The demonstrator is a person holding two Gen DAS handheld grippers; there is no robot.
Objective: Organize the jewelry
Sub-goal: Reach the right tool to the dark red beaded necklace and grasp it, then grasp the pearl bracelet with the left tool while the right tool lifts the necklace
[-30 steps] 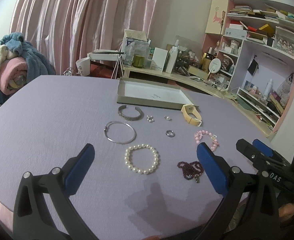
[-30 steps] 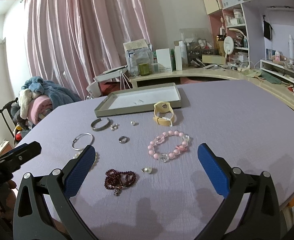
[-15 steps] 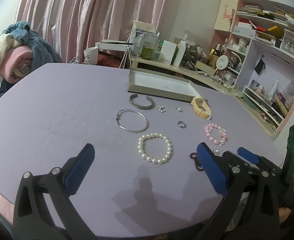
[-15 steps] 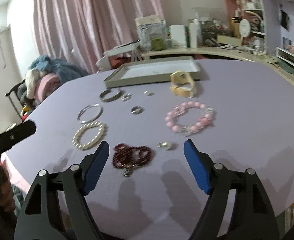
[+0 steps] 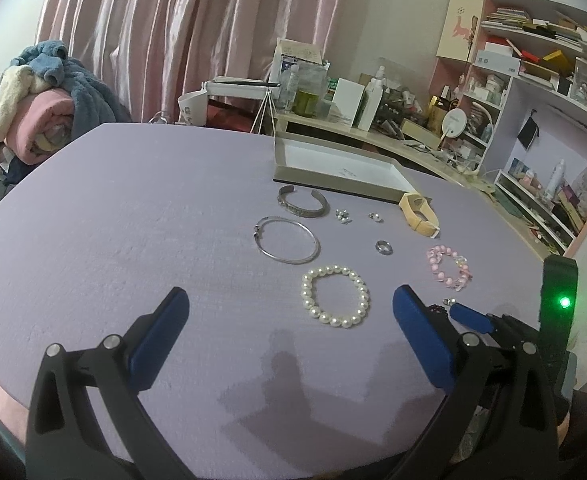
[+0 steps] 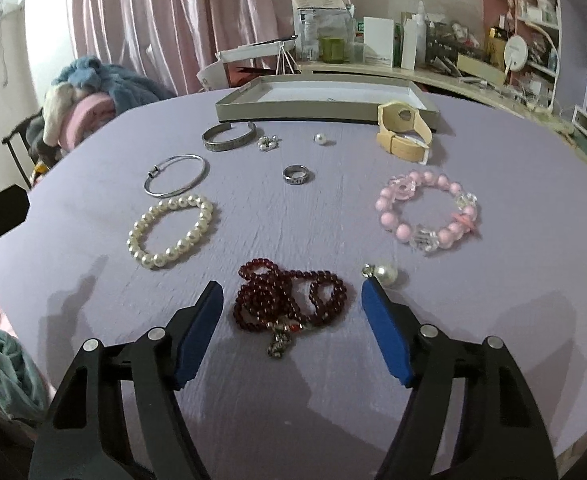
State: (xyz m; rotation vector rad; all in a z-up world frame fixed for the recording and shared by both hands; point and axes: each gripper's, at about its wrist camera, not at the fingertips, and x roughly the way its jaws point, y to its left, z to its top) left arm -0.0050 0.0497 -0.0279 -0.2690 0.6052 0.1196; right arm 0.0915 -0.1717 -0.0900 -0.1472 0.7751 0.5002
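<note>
Jewelry lies on a purple table. In the right wrist view my right gripper (image 6: 291,296) is open, its blue pads on either side of a dark red bead string (image 6: 289,300). A pearl bracelet (image 6: 169,230), pink bead bracelet (image 6: 427,210), pearl earring (image 6: 383,274), ring (image 6: 295,175), thin silver bangle (image 6: 175,174), silver cuff (image 6: 229,138) and beige watch (image 6: 403,130) lie beyond. A grey tray (image 6: 325,110) stands at the back. My left gripper (image 5: 289,306) is open and empty, nearer than the pearl bracelet (image 5: 335,300).
A cluttered desk (image 5: 373,128) and shelves (image 5: 533,80) stand behind the table. A pile of blankets (image 5: 33,96) sits at the far left. Two small earrings (image 6: 267,143) (image 6: 320,139) lie near the tray. The table's edge runs close on the right (image 5: 525,248).
My right gripper has moved forward and down to the dark red bead string, with its pads closer together. My left gripper has drawn back and left, so the jewelry sits further right in its view.
</note>
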